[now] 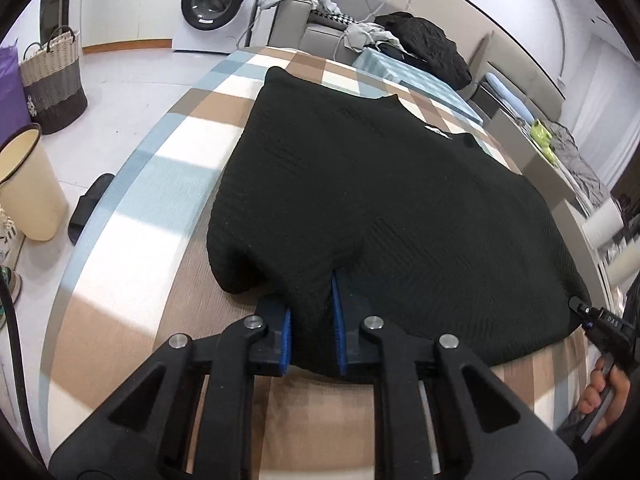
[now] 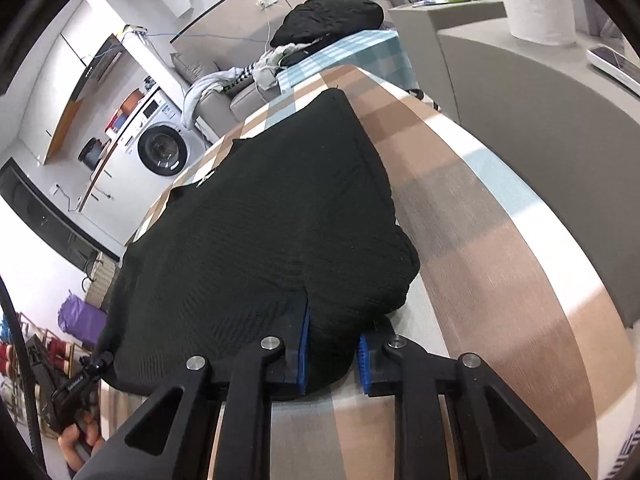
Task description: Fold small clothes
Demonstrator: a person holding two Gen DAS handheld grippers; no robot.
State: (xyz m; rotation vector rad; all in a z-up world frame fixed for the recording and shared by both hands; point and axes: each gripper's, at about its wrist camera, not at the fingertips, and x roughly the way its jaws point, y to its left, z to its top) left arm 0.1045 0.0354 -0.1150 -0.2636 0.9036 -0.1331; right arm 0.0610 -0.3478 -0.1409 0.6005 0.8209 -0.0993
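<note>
A black knit top [image 1: 380, 200] lies spread on the checked tablecloth [image 1: 132, 312], collar at the far end. My left gripper [image 1: 312, 332] is shut on the near left corner of its hem, cloth bunched between the blue pads [image 1: 285, 336]. My right gripper [image 2: 332, 356] is shut on the near right corner of the same black top [image 2: 260, 220], which lies on the tablecloth [image 2: 500, 280]. The right gripper's tip also shows in the left wrist view [image 1: 580, 308], and the left gripper in the right wrist view [image 2: 100, 360].
A washing machine [image 1: 216, 0], woven basket [image 1: 52, 76], cream bin [image 1: 28, 184] and a black slipper [image 1: 90, 206] stand on the floor to the left. A sofa with piled clothes [image 1: 424, 40] is behind the table. A grey counter [image 2: 540, 120] lies to the right.
</note>
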